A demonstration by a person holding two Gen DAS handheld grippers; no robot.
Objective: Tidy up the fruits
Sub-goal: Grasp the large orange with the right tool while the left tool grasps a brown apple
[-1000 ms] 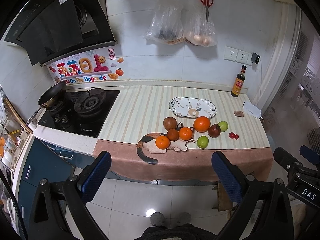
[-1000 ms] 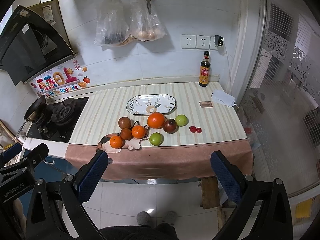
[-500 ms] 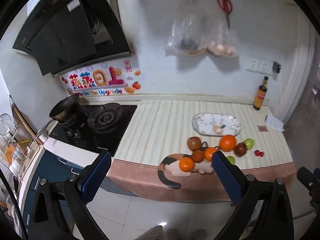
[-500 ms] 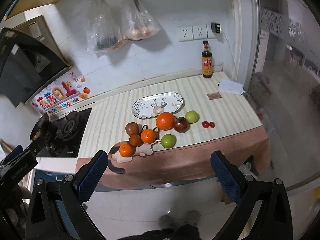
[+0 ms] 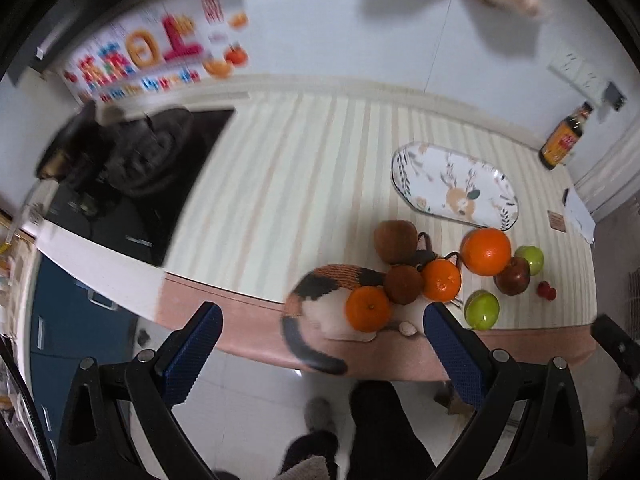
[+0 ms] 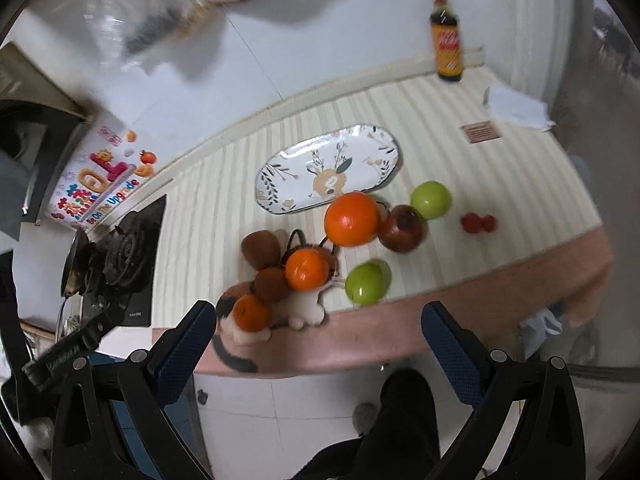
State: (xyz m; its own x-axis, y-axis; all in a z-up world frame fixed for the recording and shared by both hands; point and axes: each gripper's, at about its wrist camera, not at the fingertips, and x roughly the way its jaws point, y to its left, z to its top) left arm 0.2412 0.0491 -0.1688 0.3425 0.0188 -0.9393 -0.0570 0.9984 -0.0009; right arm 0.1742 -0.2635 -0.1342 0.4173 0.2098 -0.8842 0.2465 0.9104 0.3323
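Observation:
Loose fruit lies near the counter's front edge: a big orange (image 5: 485, 251) (image 6: 351, 219), small oranges (image 5: 367, 308) (image 6: 307, 269), brown fruits (image 5: 395, 237) (image 6: 261, 249), green apples (image 5: 481, 310) (image 6: 367, 283), a dark red apple (image 5: 513, 278) (image 6: 401, 228) and small red tomatoes (image 5: 546, 290) (image 6: 478, 223). An empty oval patterned plate (image 5: 454, 187) (image 6: 327, 168) lies behind them. My left gripper (image 5: 322, 338) and right gripper (image 6: 316, 334) are both open and empty, held in front of the counter edge, short of the fruit.
A cat-shaped mat (image 5: 320, 300) lies under some fruit. A gas hob with a pan (image 5: 132, 172) (image 6: 120, 256) is at the left. A sauce bottle (image 5: 562, 140) (image 6: 446, 46) and a white packet (image 6: 516, 108) are at the back right. Bags hang on the wall (image 6: 192, 4).
Both grippers have moved forward and down toward the counter; the fruit looms larger. The views have tilted. Nothing on the counter has moved.

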